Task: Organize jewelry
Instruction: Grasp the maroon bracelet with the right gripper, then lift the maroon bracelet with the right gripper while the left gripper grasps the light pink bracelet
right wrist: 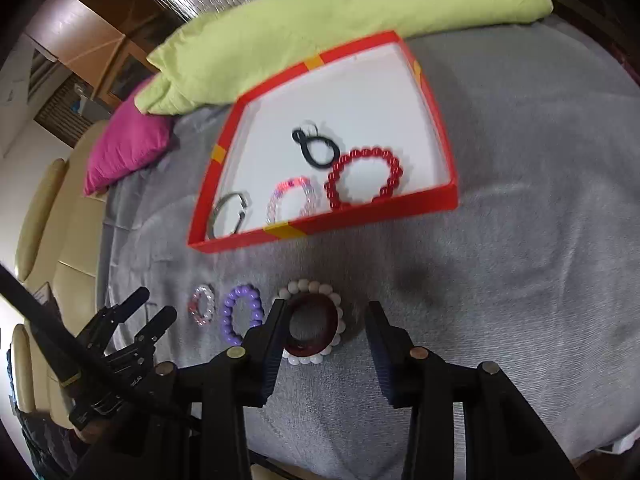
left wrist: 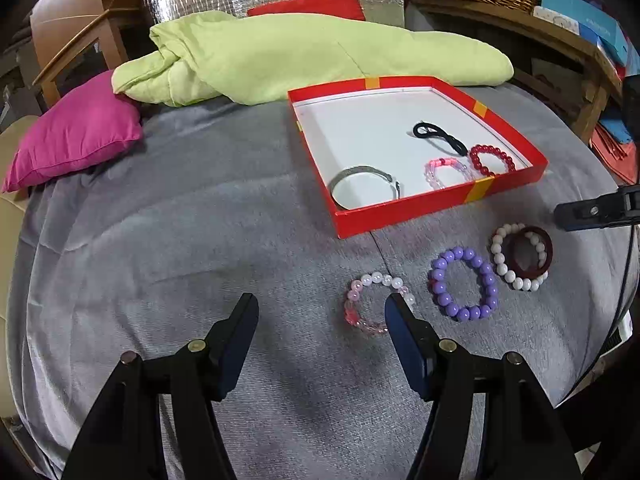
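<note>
Bracelets on grey cover, red box, no legible writing

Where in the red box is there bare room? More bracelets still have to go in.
The red cardboard box is bare over its far half, behind the black hair tie. The near edge is crowded: grey metal bangle, clear pink beaded bracelet and dark red beaded bracelet line it.

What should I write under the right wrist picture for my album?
Open right gripper hovers by a dark red bangle lying on a white bead bracelet, near the red box.
</note>
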Tool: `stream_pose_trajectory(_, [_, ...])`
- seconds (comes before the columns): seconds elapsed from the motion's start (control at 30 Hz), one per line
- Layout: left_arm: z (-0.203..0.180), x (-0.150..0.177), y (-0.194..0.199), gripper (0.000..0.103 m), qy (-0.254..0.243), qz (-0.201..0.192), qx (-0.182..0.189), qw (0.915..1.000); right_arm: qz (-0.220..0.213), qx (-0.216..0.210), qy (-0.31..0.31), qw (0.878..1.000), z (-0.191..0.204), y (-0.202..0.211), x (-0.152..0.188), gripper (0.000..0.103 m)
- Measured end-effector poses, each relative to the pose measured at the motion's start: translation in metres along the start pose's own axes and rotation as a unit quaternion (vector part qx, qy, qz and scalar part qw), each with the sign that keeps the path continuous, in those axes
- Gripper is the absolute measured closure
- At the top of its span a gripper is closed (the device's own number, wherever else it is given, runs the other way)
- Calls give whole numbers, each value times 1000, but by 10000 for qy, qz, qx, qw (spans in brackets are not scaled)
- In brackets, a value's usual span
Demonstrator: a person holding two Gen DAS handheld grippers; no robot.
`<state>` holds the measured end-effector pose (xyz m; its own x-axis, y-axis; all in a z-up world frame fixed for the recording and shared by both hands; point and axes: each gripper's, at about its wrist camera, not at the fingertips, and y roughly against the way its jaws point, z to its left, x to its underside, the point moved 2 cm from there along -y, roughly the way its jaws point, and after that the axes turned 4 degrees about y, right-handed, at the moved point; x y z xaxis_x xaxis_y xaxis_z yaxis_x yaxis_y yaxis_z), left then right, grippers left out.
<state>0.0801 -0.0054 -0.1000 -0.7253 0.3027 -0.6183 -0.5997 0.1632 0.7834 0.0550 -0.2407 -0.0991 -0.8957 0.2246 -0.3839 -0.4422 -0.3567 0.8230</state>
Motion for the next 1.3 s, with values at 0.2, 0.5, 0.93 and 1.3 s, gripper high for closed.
stream_pose_trajectory(0.2, [-5,3,-6,36,-81,158,78,9998,161,331,163,9992,7,-20,5,79])
stream_pose_trajectory(0.5, [-8,6,-13,36,-82,361,314,9988,-583,603,369,9958,8,7,0,98])
stream_pose_trajectory(0.93, [-15,5,-36,35,47,685,501,9964,-529,881,-133,9946,-20,6,-5,98])
stream_pose_trajectory(1.3, [-11,1,-39,85,207,409,499,9977,-554,851,-176,9947,-20,8,-3,98])
